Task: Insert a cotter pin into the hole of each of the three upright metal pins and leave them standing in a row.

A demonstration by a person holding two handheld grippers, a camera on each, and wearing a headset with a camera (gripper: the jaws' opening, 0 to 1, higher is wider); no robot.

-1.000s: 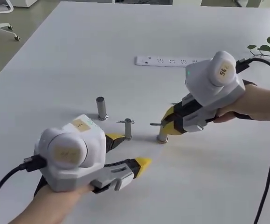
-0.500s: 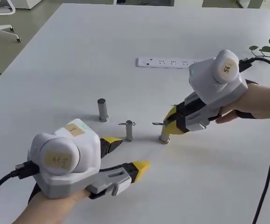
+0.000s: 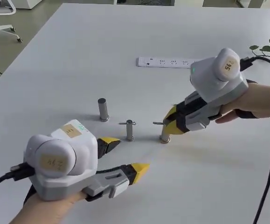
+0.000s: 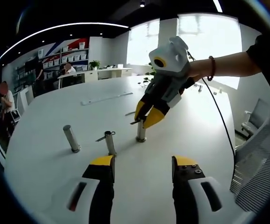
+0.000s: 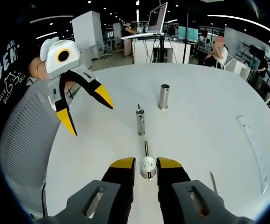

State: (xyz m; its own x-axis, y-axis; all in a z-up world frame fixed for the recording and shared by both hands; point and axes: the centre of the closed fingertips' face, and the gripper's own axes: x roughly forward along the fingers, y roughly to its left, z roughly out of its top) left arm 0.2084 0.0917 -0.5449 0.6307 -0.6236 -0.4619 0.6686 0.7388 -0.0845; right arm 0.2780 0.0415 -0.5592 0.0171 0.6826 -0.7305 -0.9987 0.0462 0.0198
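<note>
Plainly the work sits at the right-hand upright grey metal pin point(image 3: 164, 137), the last in a row of three on the broad white tabletop point(image 3: 69, 60). The right white-and-yellow hand-held gripper point(image 3: 171, 122) meets it from the side, level with the pin's top. I judge this is because the cross hole runs sideways there and a cotter has to travel along that line. In the right gripper view its jaws stand drawn in close on either side of the pin's round head. A thin wire cotter pin point(image 5: 145, 148) pokes out beyond the head toward the row and looks threaded through the hole, or nearly so. Whether the jaws pinch the cotter's near end, the head itself, or nothing, I cannot tell. The left white-and-yellow hand-held gripper point(image 3: 124, 155) hangs low and near the person, its jaws spread wide and empty, well clear of the pins. It is probably kept there so as not to knock them.

As for what holds what, the holes are the only receptacles here. The middle upright grey metal pin point(image 3: 130, 131) carries a second thin cotter pin point(image 3: 127, 122) crosswise through its top. The left-hand upright grey metal pin point(image 3: 103, 109) stands bare, so by my reckoning one insertion is done, one is in hand and one is not yet begun. A white power strip point(image 3: 169, 61) lies farther back, out of the way.
</note>
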